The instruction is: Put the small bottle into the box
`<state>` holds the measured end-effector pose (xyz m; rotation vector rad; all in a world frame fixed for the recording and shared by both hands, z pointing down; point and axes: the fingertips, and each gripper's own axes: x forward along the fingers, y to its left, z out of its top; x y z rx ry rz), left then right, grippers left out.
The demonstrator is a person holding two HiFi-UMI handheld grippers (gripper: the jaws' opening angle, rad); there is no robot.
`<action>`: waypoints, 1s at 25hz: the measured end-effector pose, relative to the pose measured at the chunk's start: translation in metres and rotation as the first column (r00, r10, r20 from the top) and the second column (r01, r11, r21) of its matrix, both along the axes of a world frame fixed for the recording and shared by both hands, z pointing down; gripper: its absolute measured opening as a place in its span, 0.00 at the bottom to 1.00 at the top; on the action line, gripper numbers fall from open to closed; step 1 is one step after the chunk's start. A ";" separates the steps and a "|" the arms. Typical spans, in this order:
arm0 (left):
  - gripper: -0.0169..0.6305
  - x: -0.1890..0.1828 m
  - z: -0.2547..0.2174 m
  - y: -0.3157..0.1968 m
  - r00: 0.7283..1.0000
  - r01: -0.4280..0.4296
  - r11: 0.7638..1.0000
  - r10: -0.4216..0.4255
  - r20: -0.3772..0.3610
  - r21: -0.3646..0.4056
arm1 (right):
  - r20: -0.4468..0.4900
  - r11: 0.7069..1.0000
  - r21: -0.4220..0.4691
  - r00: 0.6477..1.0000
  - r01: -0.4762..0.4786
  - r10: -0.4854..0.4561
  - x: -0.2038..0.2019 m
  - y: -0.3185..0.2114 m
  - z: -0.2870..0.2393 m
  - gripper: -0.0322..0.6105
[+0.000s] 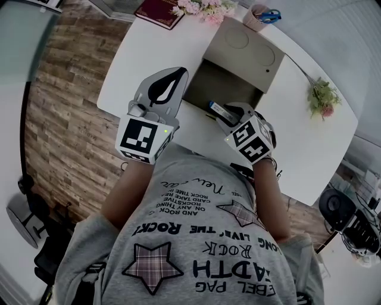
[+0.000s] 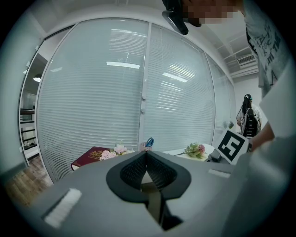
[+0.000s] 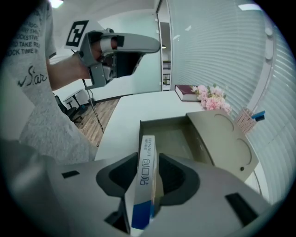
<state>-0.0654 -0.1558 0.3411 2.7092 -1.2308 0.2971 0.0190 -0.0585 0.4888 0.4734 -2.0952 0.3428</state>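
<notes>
The small bottle's white and blue carton [image 3: 147, 176] stands on edge between the jaws of my right gripper [image 3: 148, 158]. The jaws are open, with a thin gap showing on the carton's right side. The gripper tilts down at the near rim of the open grey box [image 3: 162, 121], whose lid [image 3: 226, 139] lies folded back to the right. In the head view the carton [image 1: 218, 110] sticks out of the right gripper [image 1: 229, 118] at the box's [image 1: 205, 83] front edge. My left gripper [image 1: 171, 80] is shut and empty, held nearly level left of the box, its tips [image 2: 146, 155] pressed together.
The white table [image 1: 309, 143] also carries a red book [image 1: 158, 12], pink flowers [image 1: 205, 9], a pen cup with blue scissors [image 1: 262, 16] and a flower sprig [image 1: 321, 95]. The person's grey shirt fills the near side. Wooden floor lies to the left.
</notes>
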 end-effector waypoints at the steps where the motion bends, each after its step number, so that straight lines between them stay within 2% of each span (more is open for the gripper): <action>1: 0.04 0.001 0.000 0.000 1.000 0.001 1.000 -0.001 0.000 0.000 | 0.007 1.000 0.028 1.000 0.009 -0.010 -0.001 -0.001 -0.004 0.26; 5: 0.04 0.002 0.002 -0.001 1.000 0.006 1.000 -0.006 0.005 0.002 | -0.021 0.987 0.140 0.997 0.076 -0.074 -0.002 0.003 -0.017 0.25; 8: 0.04 0.002 0.003 -0.001 1.000 0.008 1.000 -0.008 0.006 0.000 | -0.056 0.979 0.173 0.993 0.111 -0.102 -0.003 0.011 -0.019 0.24; 20: 0.04 0.003 0.005 -0.002 1.000 0.004 1.000 -0.004 0.008 -0.004 | -0.078 0.979 0.193 0.995 0.069 -0.055 0.006 0.001 -0.015 0.17; 25: 0.04 0.004 0.007 -0.001 1.000 0.005 1.000 -0.005 0.009 -0.010 | -0.070 0.984 0.174 0.997 0.046 -0.034 0.015 -0.011 -0.015 0.16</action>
